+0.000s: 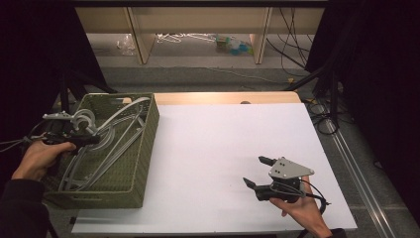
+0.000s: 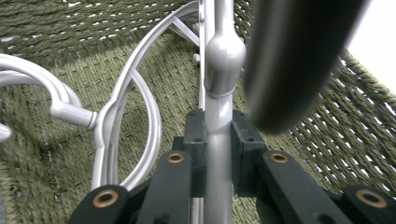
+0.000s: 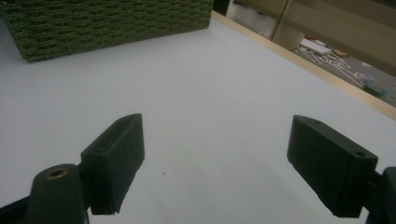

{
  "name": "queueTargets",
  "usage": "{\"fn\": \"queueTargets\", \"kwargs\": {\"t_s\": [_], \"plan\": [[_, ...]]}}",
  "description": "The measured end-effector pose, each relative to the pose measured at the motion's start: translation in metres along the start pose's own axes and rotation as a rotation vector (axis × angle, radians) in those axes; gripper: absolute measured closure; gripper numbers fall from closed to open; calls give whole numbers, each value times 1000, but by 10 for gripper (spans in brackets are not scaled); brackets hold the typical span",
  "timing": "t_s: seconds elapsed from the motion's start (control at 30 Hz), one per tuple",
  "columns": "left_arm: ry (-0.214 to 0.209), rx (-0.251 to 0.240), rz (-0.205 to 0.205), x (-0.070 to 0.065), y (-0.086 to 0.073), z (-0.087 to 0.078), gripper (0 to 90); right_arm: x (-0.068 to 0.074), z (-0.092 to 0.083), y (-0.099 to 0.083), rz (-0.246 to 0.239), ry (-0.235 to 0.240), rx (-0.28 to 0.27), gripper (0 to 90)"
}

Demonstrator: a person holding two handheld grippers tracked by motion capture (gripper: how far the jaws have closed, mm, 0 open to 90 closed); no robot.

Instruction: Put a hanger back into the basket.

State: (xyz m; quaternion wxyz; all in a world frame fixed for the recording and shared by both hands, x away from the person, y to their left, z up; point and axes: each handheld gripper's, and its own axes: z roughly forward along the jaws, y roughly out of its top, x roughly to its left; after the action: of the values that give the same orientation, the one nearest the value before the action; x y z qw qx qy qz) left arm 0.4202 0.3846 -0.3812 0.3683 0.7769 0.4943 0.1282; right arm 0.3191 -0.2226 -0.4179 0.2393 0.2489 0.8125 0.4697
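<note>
Lab-type recording bay: black curtains flank white-topped table, loose cables on floor, bare wooden shelving behind.

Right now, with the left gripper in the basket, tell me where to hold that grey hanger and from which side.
Grip the straight neck just below its bulged collar, coming from above the open basket. The hanger neck is narrow and fits between the pads, where the left gripper already clamps it; the collar probably stops it slipping.
</note>
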Motion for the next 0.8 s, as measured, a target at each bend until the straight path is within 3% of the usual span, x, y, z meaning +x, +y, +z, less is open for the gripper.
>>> {"fn": "queueTargets", "kwargs": {"t_s": [0.03, 0.07, 0.1, 0.13, 0.2, 0.37, 0.4, 0.5, 0.6, 0.7, 0.8], "plan": [[16, -1, 2, 1, 0, 0, 783, 0, 0, 0, 1, 0, 3, 200], [49, 23, 32, 4, 0, -1, 781, 0, 0, 0, -3, -2, 2, 199], [91, 35, 33, 5, 0, -3, 775, 0, 0, 0, -3, -2, 0, 199], [99, 41, 47, 7, -1, -3, 770, 0, 0, 0, -2, -1, 1, 200], [138, 18, 47, 8, -1, -2, 746, 0, 1, 0, -5, -7, -1, 199], [202, -11, 31, 6, -1, 3, 784, 0, 1, 0, -3, -3, 3, 199], [206, 20, 53, 8, -1, 2, 787, 1, 1, 0, -2, -1, 3, 199], [208, 34, 55, 9, -1, 3, 799, 1, 1, 0, -2, -1, 4, 199], [236, 54, 63, 9, 2, 5, 801, 0, 1, 0, -3, -5, 0, 199], [228, 57, 35, 11, 5, 7, 804, 0, 1, -1, 0, -2, 6, 199], [228, 67, 42, 12, 9, 5, 805, 0, 1, 0, -2, -2, 4, 199]]}}
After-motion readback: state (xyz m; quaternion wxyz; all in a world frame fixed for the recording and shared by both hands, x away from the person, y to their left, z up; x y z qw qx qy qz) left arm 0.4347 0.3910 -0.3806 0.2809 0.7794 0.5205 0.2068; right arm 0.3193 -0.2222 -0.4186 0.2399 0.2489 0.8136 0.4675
